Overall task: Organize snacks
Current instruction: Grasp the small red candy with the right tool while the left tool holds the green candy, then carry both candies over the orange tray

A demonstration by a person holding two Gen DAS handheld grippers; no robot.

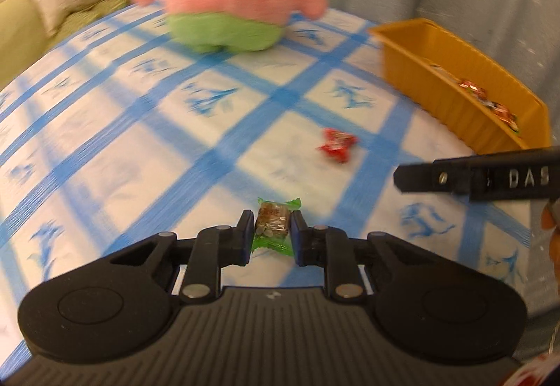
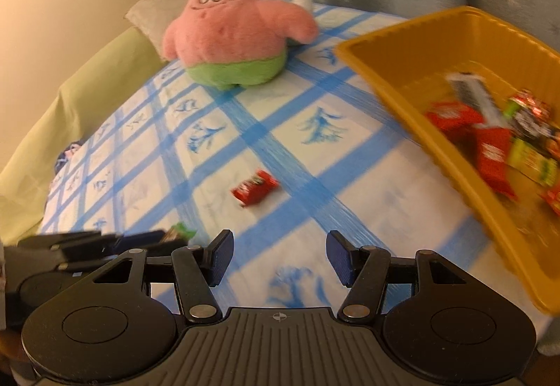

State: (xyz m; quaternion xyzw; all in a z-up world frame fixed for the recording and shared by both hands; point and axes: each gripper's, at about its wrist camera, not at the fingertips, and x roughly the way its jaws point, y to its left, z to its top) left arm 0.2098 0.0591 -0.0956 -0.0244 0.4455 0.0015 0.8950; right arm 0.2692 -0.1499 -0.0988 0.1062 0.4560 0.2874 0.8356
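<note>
The left tool is clamped on a green-wrapped candy, gripping its firm middle; it looks light, its crinkly wrapper ends soft and slippery. The right tool is parted, holding nothing. Beyond lies 1 red candy on open surface. The yellow bin sits right, its rim needing clearance.

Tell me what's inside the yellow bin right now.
The yellow bin holds a loose pile of wrapped snacks: red packets, a green packet and a silver-and-black wrapper. Anything under the pile, or past the picture's right edge, is hidden.
</note>
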